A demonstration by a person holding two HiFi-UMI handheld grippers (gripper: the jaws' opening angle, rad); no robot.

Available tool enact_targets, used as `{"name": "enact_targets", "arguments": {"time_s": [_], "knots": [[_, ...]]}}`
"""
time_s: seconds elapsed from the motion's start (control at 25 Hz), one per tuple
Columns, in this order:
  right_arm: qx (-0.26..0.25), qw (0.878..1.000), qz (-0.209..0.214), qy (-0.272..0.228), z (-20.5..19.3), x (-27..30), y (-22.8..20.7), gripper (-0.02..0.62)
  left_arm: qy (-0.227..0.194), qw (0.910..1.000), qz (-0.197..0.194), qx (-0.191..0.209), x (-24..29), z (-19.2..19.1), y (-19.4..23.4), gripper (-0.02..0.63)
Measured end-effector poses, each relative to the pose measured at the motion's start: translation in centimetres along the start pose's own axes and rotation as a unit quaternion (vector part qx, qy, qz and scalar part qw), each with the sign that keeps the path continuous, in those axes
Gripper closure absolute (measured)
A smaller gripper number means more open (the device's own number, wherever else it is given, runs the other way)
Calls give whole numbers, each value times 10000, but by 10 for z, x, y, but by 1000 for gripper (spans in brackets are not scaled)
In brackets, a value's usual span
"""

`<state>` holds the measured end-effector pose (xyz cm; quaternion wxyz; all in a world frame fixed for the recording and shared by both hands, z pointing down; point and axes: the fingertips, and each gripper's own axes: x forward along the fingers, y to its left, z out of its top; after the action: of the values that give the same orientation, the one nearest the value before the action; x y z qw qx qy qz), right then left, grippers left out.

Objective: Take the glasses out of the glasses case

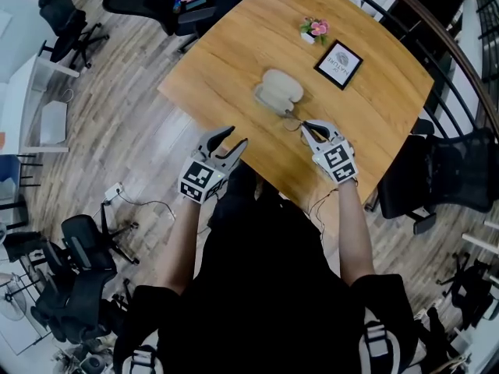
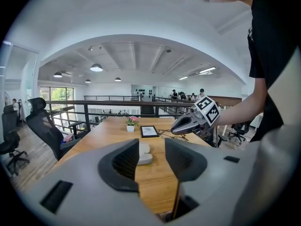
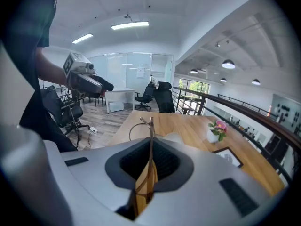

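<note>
A pale glasses case (image 1: 278,90) lies on the wooden table (image 1: 366,107); it also shows beyond my left jaws (image 2: 144,153). My right gripper (image 1: 306,127) hangs just above the table, on the near side of the case, shut on a thin-framed pair of glasses (image 1: 292,121). One temple runs up between its jaws (image 3: 150,149) and the wire frame (image 3: 141,125) sticks out past the tips. From the left gripper view the glasses (image 2: 165,133) dangle from the right gripper (image 2: 188,124). My left gripper (image 1: 236,137) is open and holds nothing, off the table's near corner.
A small pot of pink flowers (image 1: 314,29) and a black picture frame (image 1: 338,64) stand on the table beyond the case. Office chairs (image 1: 437,179) ring the table and a railing (image 1: 460,61) runs behind it. A cable (image 1: 140,202) lies on the wood floor.
</note>
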<state>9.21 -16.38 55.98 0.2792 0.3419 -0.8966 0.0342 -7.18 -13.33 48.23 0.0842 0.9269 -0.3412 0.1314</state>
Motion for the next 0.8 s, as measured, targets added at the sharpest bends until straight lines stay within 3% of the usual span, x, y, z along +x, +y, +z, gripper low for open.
{"name": "enact_targets", "arguments": {"time_s": [0.8], "knots": [[-110,9998,134,-16,1,4,6,574,11,9999,127,34,-6,3,0,416]]}}
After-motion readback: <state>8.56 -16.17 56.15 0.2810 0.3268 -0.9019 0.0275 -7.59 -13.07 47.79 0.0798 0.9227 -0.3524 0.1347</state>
